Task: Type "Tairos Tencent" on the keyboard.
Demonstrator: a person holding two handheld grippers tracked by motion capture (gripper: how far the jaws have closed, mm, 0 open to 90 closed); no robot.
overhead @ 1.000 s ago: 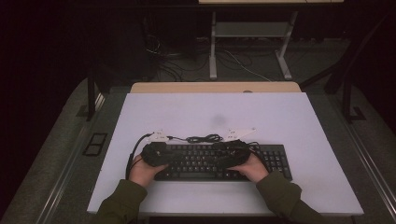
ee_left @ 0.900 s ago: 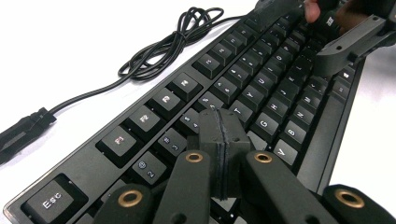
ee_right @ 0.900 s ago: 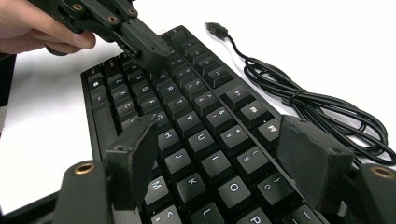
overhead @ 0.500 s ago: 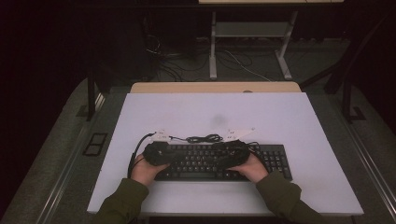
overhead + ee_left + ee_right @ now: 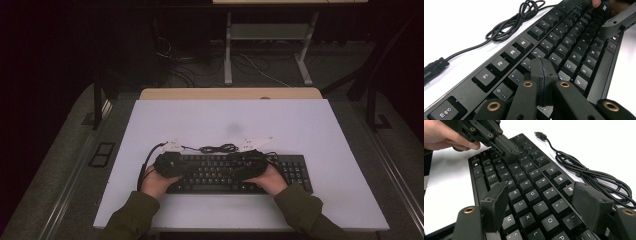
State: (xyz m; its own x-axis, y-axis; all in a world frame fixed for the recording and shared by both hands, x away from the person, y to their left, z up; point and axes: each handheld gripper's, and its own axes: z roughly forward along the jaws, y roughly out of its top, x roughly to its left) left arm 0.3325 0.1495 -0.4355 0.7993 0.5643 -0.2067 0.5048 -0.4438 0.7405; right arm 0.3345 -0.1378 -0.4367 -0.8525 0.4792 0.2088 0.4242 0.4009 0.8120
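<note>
Hovering: both tongs hang over the keyboard [image 5: 235, 172], one at each end of its main key block, each gripped by a hand.
Left tongs [image 5: 541, 75]: jaws pressed flat together, nothing between them; in the left gripper view the joined tip sits just over the number row and the keys below it, near the 4 and 5. Whether the tip presses a key I cannot tell.
Left tongs, high view [image 5: 172, 164]: at the keyboard's left end, left hand [image 5: 157, 182] behind them.
Right tongs [image 5: 544, 195]: jaws spread wide and empty; in the right gripper view they straddle the letter keys, H and J by one jaw, O and P by the other. They touch no key that I can make out.
Right tongs, high view [image 5: 247, 162]: over the right part of the letter block, right hand [image 5: 270, 180] behind them.
Keyboard: black, lying flat near the front edge of the white surface [image 5: 230, 120], long side across it, number pad at the right.
Cable [image 5: 217, 148]: black, bunched in loose loops on the surface just behind the keyboard; its plug [image 5: 540, 135] lies free on the surface.
</note>
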